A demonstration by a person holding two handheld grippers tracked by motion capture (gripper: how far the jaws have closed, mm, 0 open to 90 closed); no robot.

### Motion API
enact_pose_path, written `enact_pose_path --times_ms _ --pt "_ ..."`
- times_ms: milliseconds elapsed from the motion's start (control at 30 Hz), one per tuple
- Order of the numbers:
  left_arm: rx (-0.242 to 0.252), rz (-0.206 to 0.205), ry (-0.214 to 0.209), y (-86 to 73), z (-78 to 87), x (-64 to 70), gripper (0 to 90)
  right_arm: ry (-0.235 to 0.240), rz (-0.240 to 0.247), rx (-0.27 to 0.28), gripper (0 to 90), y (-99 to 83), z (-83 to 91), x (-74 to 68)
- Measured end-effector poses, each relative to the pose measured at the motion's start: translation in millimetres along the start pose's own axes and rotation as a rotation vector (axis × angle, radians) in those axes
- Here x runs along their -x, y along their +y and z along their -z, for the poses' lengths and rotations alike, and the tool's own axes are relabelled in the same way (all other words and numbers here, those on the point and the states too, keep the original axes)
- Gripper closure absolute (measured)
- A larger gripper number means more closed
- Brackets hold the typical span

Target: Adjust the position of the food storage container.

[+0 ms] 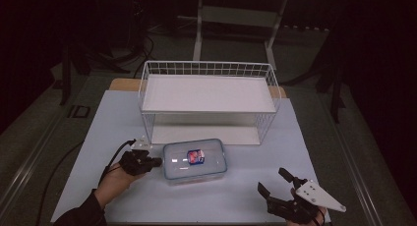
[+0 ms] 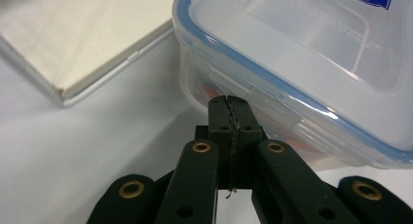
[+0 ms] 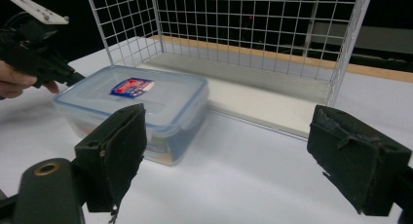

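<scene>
The box's (image 1: 194, 159) contents blur behind cloudy plastic near the table's (image 1: 295, 152) middle, the left gripper (image 1: 156, 162) pinched together empty against its side, the right gripper (image 1: 275, 181) gaping over bare tabletop

Your container (image 1: 194, 159) is clear, glossy plastic — its lid (image 3: 146, 95) smooth, edged with a blue seal, and carrying a shiny printed label (image 3: 131, 87). The rack (image 1: 208, 100) behind it is thin white-coated wire mesh around flat, matt white shelf boards. You work on a table (image 1: 246, 191) with a smooth, pale matt top and a bare wood edge at the far side. Your right gripper (image 3: 226, 158) has matt black pads (image 3: 358, 160) — rough and frayed; the left gripper (image 2: 229, 112) is matt black plastic with brass-coloured rivets.
</scene>
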State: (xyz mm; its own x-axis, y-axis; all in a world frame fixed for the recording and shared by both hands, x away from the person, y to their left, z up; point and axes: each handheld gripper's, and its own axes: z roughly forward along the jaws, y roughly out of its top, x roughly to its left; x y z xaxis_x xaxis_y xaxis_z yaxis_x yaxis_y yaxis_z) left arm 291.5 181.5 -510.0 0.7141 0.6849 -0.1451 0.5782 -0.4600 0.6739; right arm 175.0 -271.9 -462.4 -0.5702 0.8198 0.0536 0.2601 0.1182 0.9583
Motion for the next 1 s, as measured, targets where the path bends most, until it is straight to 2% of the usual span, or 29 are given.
enact_pose_path --times_ms 133,300,333,467,500,633,700,833,1000 --pt "0.006 -0.003 0.014 8.2 -9.0 -0.2 88.8 0.004 -0.002 -0.005 14.3 -0.4 -0.6 -0.2" --pt "0.015 0.008 0.007 7.4 -6.6 -2.5 88.8 0.002 0.0 -0.006 14.3 -0.4 -0.1 -0.3" --pt "0.02 0.021 0.004 1.1 2.8 0.4 88.8 0.002 -0.002 -0.004 14.3 -0.4 0.2 0.0" --pt "0.027 0.014 -0.024 -4.1 12.2 9.2 88.8 0.004 -0.004 -0.006 14.3 -0.4 -0.3 0.0" --pt "0.025 0.004 -0.02 -4.3 12.3 10.9 88.8 0.003 -0.003 -0.007 14.3 -0.4 -0.4 -0.3" --pt "0.027 -0.002 -0.033 -2.3 8.4 12.4 88.8 0.003 0.003 -0.006 14.3 -0.1 -0.1 -1.5" --pt "0.017 -0.003 -0.019 -0.6 4.7 12.7 88.8 0.003 0.001 -0.004 14.3 -0.1 0.2 -1.2" --pt "0.015 0.01 -0.03 1.2 -0.5 11.8 88.8 0.004 -0.005 -0.008 14.3 -0.5 -0.2 -0.3" --pt "0.012 0.003 -0.03 5.3 -4.3 12.6 88.8 0.006 0.0 -0.009 14.3 -0.6 -0.3 -1.1"
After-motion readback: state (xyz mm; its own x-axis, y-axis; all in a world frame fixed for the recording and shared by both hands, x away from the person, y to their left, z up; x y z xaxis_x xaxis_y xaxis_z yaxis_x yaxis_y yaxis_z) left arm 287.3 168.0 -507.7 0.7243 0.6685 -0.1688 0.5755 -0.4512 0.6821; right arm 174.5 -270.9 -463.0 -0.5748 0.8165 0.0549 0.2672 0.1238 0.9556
